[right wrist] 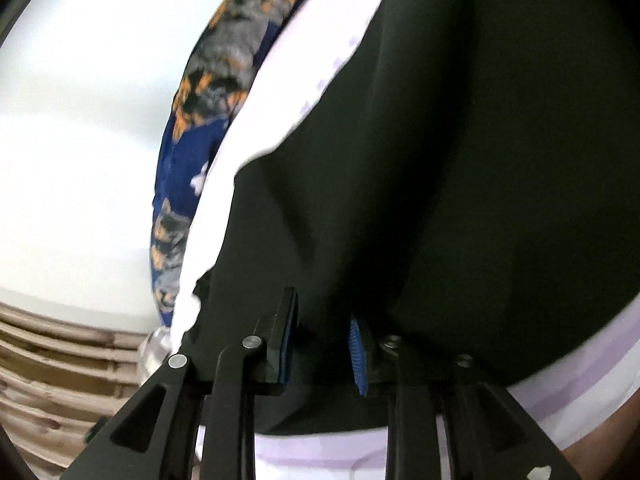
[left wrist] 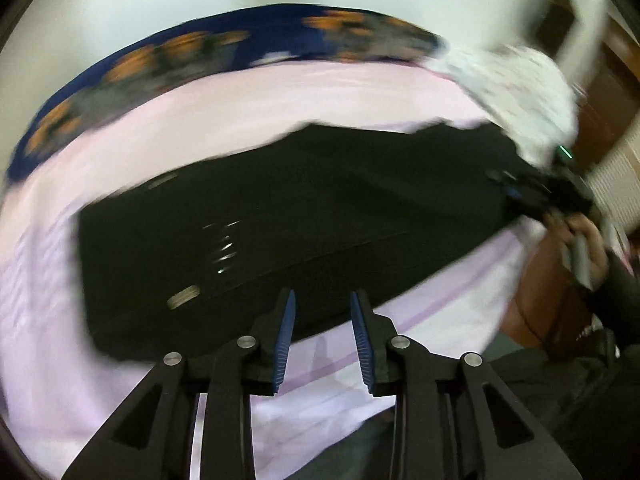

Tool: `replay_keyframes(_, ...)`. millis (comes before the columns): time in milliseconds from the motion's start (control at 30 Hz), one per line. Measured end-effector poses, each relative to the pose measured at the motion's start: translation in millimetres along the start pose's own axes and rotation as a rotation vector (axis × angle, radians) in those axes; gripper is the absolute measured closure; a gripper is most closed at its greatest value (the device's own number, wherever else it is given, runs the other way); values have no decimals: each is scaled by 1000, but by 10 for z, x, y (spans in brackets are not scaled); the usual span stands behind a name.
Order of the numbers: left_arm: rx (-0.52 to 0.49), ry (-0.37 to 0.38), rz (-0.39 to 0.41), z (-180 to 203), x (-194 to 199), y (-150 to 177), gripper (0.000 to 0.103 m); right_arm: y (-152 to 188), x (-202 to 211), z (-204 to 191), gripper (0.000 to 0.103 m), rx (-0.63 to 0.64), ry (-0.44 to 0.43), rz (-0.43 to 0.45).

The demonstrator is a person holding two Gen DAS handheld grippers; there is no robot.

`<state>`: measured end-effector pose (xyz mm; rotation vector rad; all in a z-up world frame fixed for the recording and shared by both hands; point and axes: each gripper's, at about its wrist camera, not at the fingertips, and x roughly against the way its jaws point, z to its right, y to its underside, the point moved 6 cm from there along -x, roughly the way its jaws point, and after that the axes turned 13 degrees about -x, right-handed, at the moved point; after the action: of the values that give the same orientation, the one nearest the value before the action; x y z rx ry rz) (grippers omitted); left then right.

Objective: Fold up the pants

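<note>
Black pants (left wrist: 288, 220) lie flat across the pink-sheeted bed (left wrist: 224, 100), my left gripper (left wrist: 323, 336) hovering released at their near edge while my right gripper (right wrist: 324, 344) grasps the right end, so I judge a fold is starting and next needs my left jaws clamped on fabric.

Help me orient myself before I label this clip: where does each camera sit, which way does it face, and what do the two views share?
Left wrist: sits on the left gripper, open above the bed's near edge, facing across the black pants; the person's right hand and the right gripper show at far right.
Right wrist: sits on the right gripper, pressed close to the pants, fabric between its fingers; no hand visible.
Shared: the pants, the pink sheet and the blue patterned blanket.
</note>
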<state>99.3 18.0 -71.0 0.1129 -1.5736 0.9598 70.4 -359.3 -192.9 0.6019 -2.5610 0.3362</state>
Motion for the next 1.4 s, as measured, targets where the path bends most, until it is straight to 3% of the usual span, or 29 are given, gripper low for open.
replay_keyframes(133,-176,86,-1,583,-370,-368,72,-265,52,-11,79,16,10,1)
replay_keyframes(367,-343,193,-32,1346,-911,-731,72,-477,56,-86,79,58,38,-15)
replay_keyframes(567,-421,189,-60,1731,-1281,-854,72,-620,112,-78,79,45,36,-2)
replay_keyframes(700,-414,170,-69,1786,-1441,-939,72,-725,163,-79,79,33,31,10)
replay_keyframes(800,-378,173,-66,1741,-1505,-964,88,-810,205,-174,89,50,24,17)
replay_keyframes(867,-340,191,-52,1684,-1489,-978,92,-844,205,-273,89,67,19,12)
replay_keyframes(1167,-204,224,-34,1472,-1509,-986,94,-930,-263,-860,83,162,25,-45)
replay_keyframes(1400,-140,258,-22,1387,-1561,-970,94,-1370,-51,-945,77,129,-9,40)
